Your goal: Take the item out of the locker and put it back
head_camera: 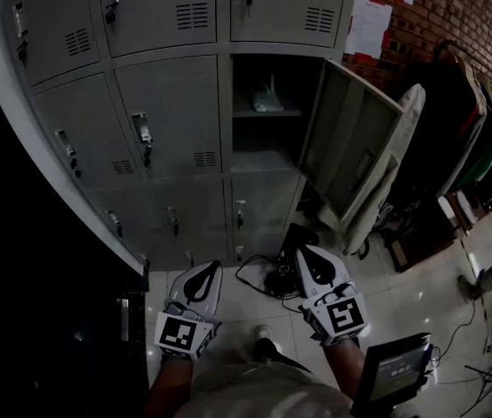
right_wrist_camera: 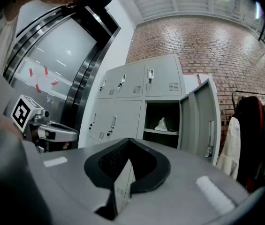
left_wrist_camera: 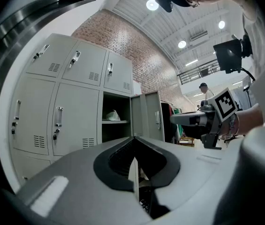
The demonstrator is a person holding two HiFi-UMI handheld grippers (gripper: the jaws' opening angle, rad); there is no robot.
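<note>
Plainly, both tools sit low in the head view, well apart from what the locker holds. At the bottom centre of that view, the left gripper (head_camera: pixel 202 279) and the right gripper (head_camera: pixel 313 266) point up-frame toward the bank of grey lockers (head_camera: pixel 167 120). Each has its two jaws pressed together with nothing caught between them, and each gripper's own view shows the dark pads meeting in a closed seam. The item (head_camera: pixel 266 100), a small pale, crumpled-looking bundle, lies on the shelf (head_camera: pixel 267 113) inside the one open compartment. That compartment is in the upper middle of the head view, with its door (head_camera: pixel 350 151) swung out to the right. In both gripper views the item appears above the jaw tips and farther back, well apart from them. Cables (head_camera: pixel 267 277) lie on the tiled floor (head_camera: pixel 402 303) below the lockers.
</note>
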